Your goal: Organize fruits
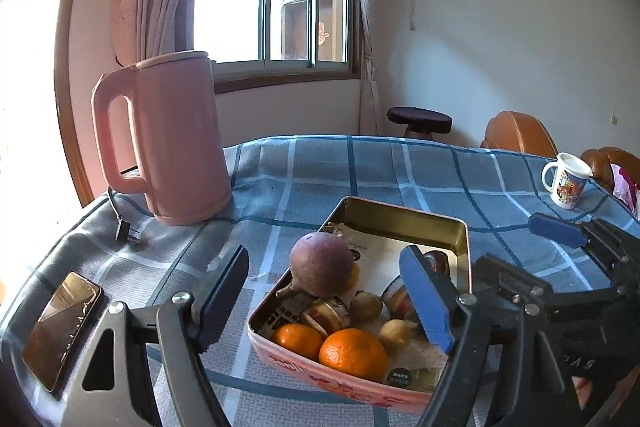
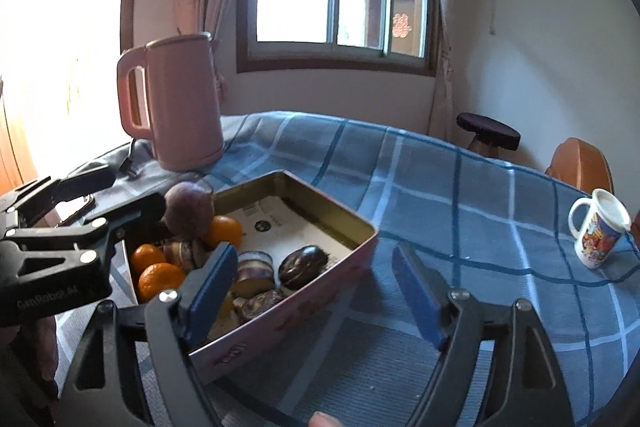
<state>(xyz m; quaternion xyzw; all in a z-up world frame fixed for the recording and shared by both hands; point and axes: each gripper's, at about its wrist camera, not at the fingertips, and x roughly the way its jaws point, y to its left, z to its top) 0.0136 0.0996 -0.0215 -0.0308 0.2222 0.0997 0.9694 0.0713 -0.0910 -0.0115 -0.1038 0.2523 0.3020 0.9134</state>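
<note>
Plainly the loading step looks finished or close to it: the fruit sits inside the tin (image 1: 460, 247), and nothing loose shows on the checked cloth (image 1: 304, 163) beside it. A purple passion fruit (image 1: 322, 263) perches on top of the heap at the tin's near end, with oranges (image 1: 354, 353) below it and brown, chestnut-like pieces (image 2: 303, 265) toward the middle. The far end of the tin lies bare but for printed paper.

Both tools are spread wide and grip nothing: the left gripper (image 1: 332, 307) straddles the tin's near end, and the right gripper (image 2: 316, 291) straddles the tin's long side wall.

My guess is that the next move calls for steadying that perched passion fruit or spreading the heap toward the bare end.

Lettering on the other tool's body, seen from the right wrist, reads "GenRobot.AI"; the red print on the tin's wall is too small to read.
</note>
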